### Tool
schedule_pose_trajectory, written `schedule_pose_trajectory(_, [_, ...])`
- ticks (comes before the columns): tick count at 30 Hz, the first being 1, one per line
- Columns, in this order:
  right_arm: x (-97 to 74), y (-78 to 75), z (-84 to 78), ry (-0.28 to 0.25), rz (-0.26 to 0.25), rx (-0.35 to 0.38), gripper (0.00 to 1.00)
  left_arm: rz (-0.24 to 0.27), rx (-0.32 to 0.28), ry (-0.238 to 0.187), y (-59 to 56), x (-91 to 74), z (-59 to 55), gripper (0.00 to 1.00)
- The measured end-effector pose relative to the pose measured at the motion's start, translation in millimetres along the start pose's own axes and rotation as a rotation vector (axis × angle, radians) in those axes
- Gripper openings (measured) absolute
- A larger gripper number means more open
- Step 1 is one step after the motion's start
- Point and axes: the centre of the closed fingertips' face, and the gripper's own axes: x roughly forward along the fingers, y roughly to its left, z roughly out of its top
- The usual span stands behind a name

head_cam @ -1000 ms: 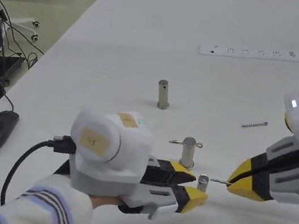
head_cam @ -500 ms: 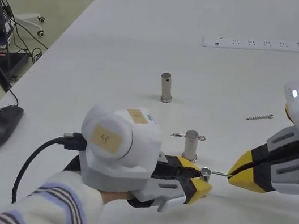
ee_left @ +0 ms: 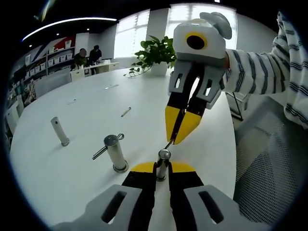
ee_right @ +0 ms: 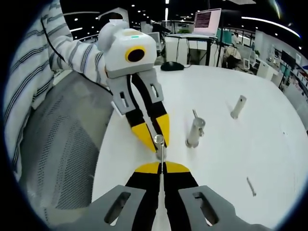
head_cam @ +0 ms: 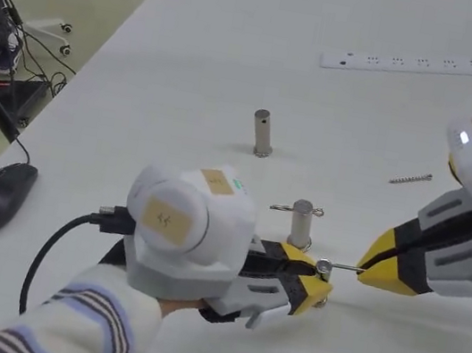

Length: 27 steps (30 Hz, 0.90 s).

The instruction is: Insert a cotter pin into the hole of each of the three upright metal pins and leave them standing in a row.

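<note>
Findings:

The nearest metal pin [head_cam: 323, 269] shows only its cap above the yellow tips of the left gripper [head_cam: 315, 288]. Its shaft, base and cross-hole are covered in the head view and largely so in both gripper views.

The held cotter pin [head_cam: 344, 268] has its rear end buried between the pinched tips of the right gripper [head_cam: 370, 265]. Whether its front end has entered the hole cannot be told.

The right gripper's body runs off the head view's right edge.

The loose cotter pin [head_cam: 410, 179] on the table [head_cam: 236, 68] is too small for its shape to be made out.
</note>
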Motion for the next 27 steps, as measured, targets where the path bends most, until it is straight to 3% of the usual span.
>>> schedule_pose_trajectory(18, [-0.1, 5.0, -0.9, 0.028, 0.029, -0.009, 0.03, -0.021, 0.018, 0.008, -1.4, -0.2, 0.4, 0.09])
schedule_pose_trajectory(27, [1.2, 3.8, -2.0, 0.034, 0.005, 0.086, 0.03, -0.030, 0.024, 0.002, -1.5, 0.4, 5.1, 0.08])
